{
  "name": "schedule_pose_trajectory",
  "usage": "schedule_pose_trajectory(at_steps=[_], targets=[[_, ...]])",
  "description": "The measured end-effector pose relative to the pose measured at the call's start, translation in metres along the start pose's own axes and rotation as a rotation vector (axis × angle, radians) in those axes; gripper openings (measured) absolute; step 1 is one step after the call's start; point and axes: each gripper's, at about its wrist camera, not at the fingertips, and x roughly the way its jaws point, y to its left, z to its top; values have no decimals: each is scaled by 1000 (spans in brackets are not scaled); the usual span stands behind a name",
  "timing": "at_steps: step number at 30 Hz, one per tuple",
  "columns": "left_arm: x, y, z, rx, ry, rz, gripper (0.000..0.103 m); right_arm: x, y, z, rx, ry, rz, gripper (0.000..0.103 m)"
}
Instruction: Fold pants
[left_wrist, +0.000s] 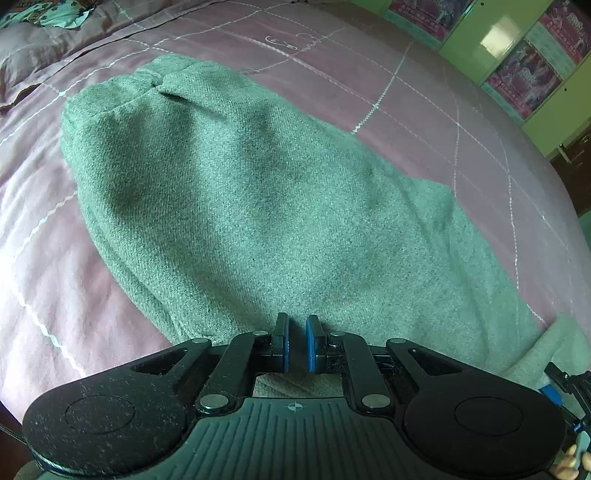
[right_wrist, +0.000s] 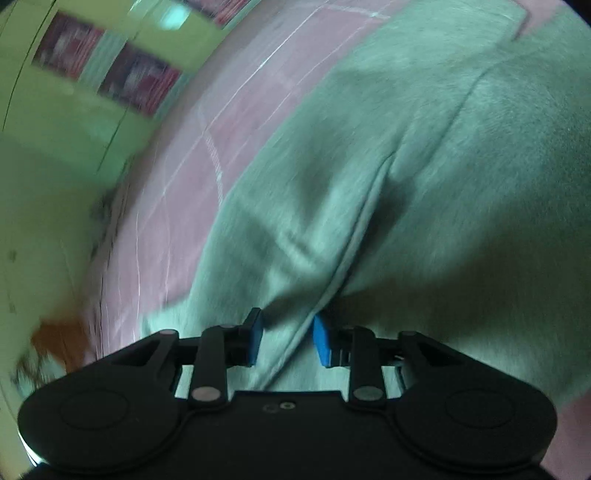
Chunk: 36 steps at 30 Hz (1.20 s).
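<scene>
**Pants spread on the bed, both grippers low over the cloth**

Pants (left_wrist: 236, 192) of grey-green knit lie flat on the pink quilted bed (left_wrist: 369, 85), running from the near edge toward the head of the bed, where a rumpled patterned cloth (left_wrist: 44, 14) sits in the far left corner. The far end of the garment is rounded and slightly puckered at a seam; the fabric widens toward the near side and reaches out to the right.

The left gripper (left_wrist: 296, 343) sits just above the near end of the pants. Its jaws stand nearly together with a narrow slit between the blue pads (left_wrist: 313, 341), and no cloth shows in that slit. Fabric is visible beneath the frame.

In the right wrist view, which is motion-blurred, the right gripper (right_wrist: 287, 338) is low over the pants (right_wrist: 424, 166). Its jaws are apart, and a raised seam fold (right_wrist: 351, 258) of the fabric runs down into the gap between them; whether the pads touch the fold I cannot tell.

Green cabinets with pictures on their doors (left_wrist: 524, 77) stand past the far right edge of the bed.
</scene>
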Motion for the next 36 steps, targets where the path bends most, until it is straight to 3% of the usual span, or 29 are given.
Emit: schedule_pose_trajectory(at_steps=[2,4,5,11,15,18,20,24,31,36], targets=[[4,4,4,0,1,2,11,3,-6,-1,46,-25,15,19],[4,3,4,9,1,3,11,0,-11,-5,84,-42,20,6],[3,2,4,16,1,3,11,-3,-9,-8,73,-57,12,5],[2,-1,2,46,-10,9,11,-67,20,-22,-139,-131,21,4],[2,-2,1,56,-18,14,11,-90,17,-42,-268,-98,-31,4],[2,-5,0,69,-19,27,11,-62,-1,-50,-305,-2,-173,6],[-1,-9,1,78,-22,37,11,-55,-3,-50,-317,-3,-188,11],[-12,-28,0,95,-40,21,12,-66,6,-32,-297,-11,-131,29],[0,-81,-24,169,23,-41,12,-82,-21,11,-202,-83,-119,32],[11,-101,-41,235,15,7,12,-54,-38,34,-81,10,-39,33]])
